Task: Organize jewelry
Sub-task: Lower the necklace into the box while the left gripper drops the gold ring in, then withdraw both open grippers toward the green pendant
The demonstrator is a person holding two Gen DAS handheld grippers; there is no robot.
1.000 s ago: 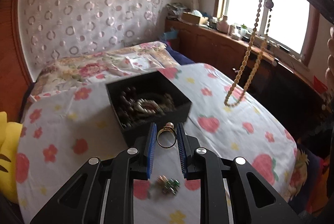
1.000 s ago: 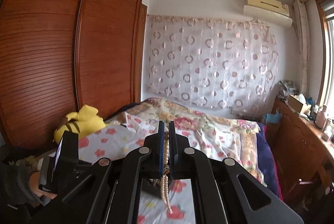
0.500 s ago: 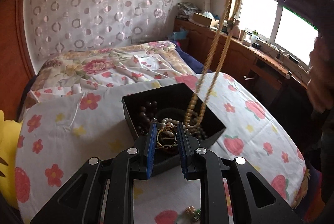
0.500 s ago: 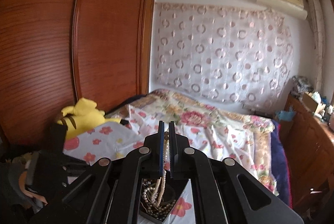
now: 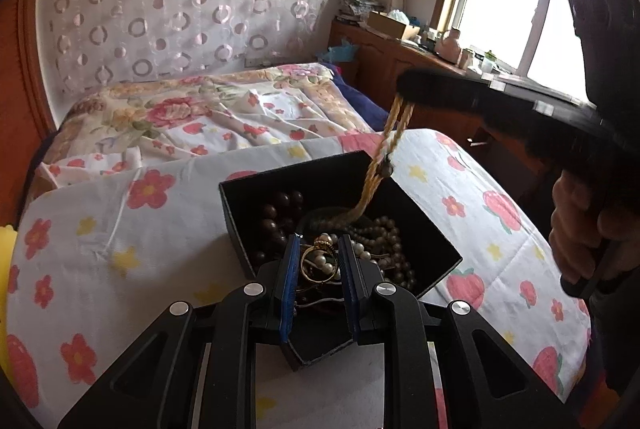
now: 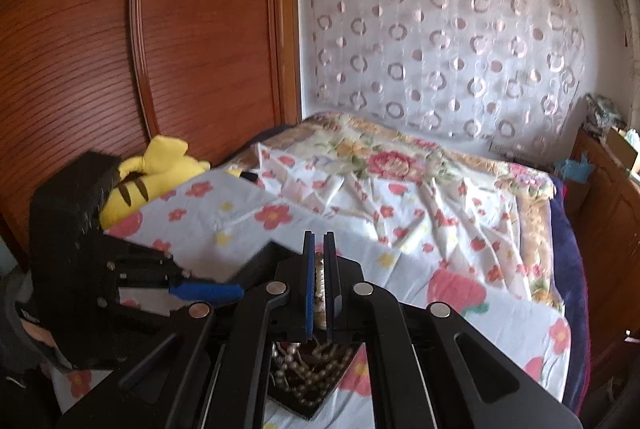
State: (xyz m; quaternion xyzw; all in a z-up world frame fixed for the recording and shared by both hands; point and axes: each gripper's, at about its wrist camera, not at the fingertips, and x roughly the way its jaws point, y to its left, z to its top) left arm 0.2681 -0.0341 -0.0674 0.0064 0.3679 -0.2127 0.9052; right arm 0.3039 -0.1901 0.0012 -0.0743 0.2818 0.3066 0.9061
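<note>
A black open box point(image 5: 434, 249) sits on the flowered cloth and holds dark beads and pearl strands; it also shows in the right wrist view point(image 6: 308, 403). My left gripper point(image 5: 319, 261) is shut on a gold ring with a pearl point(image 5: 318, 263), held just over the box's near side. My right gripper point(image 6: 319, 261) is shut on a beige bead necklace point(image 5: 376, 173), which hangs down with its lower end lying inside the box. In the left wrist view the right gripper point(image 5: 404, 97) is above the box's far right corner.
A flowered bed point(image 5: 224, 117) lies behind the box. A yellow plush toy point(image 6: 156, 173) sits at the left by a wooden wardrobe point(image 6: 140, 49). A wooden cabinet point(image 5: 400, 57) with clutter runs under the window at right.
Both grippers moved over the box. The necklace came down from hanging right of the box until its end lies inside it. The ring moved forward over the box's near side.
</note>
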